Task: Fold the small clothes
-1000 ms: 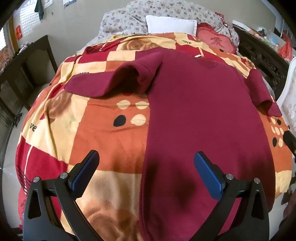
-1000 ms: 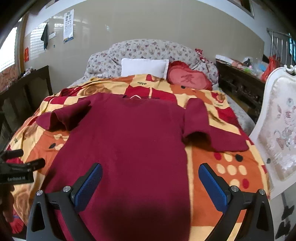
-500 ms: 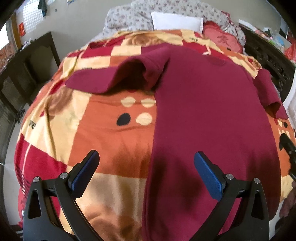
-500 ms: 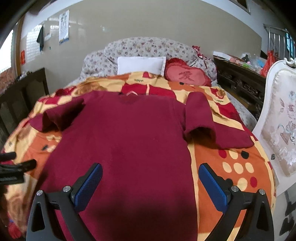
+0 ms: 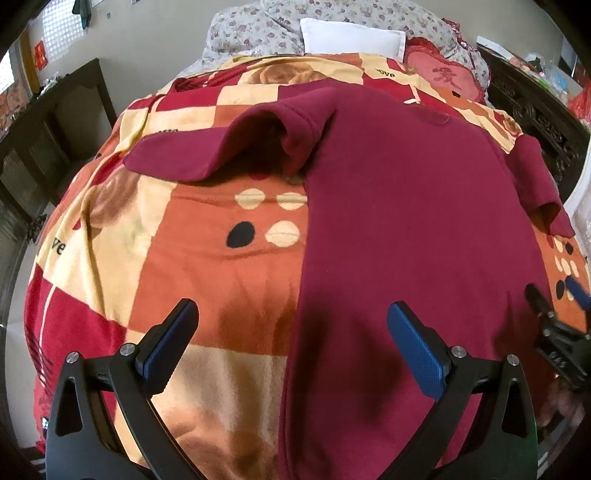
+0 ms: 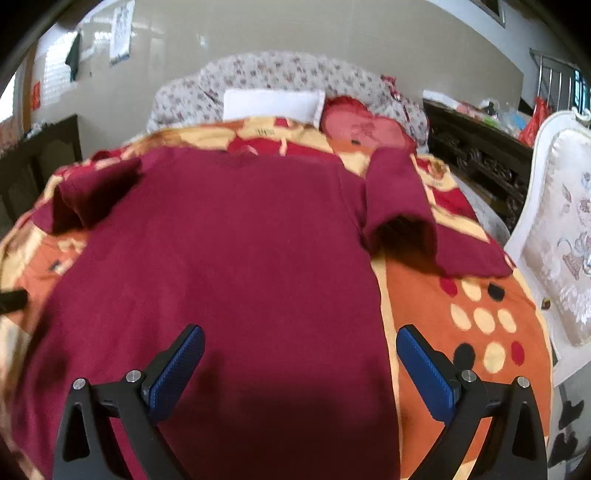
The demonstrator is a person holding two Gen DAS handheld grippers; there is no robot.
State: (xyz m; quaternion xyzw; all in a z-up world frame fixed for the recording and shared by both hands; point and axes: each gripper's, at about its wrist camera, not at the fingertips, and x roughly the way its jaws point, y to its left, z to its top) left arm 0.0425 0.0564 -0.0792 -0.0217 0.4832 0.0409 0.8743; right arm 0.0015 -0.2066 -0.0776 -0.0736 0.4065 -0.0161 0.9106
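A dark red short-sleeved T-shirt [image 5: 406,206] lies spread flat on the bed, collar at the far end; it also shows in the right wrist view [image 6: 229,258]. Its left sleeve [image 5: 207,155] and right sleeve [image 6: 402,199] lie out to the sides, each humped up. My left gripper [image 5: 291,332] is open and empty above the shirt's lower left edge. My right gripper [image 6: 301,354] is open and empty above the shirt's lower right edge; it also shows at the right edge of the left wrist view [image 5: 554,295].
The shirt lies on an orange, red and cream patterned blanket [image 5: 184,258]. A white pillow [image 5: 351,35], a red heart cushion [image 6: 362,125] and a floral quilt lie at the bed's head. A white chair [image 6: 565,251] stands right, dark wooden furniture [image 5: 48,140] left.
Both grippers have moved down and forward toward the shirt's lower part, staying open. The right gripper has come further into the left wrist view. The shirt has not moved.
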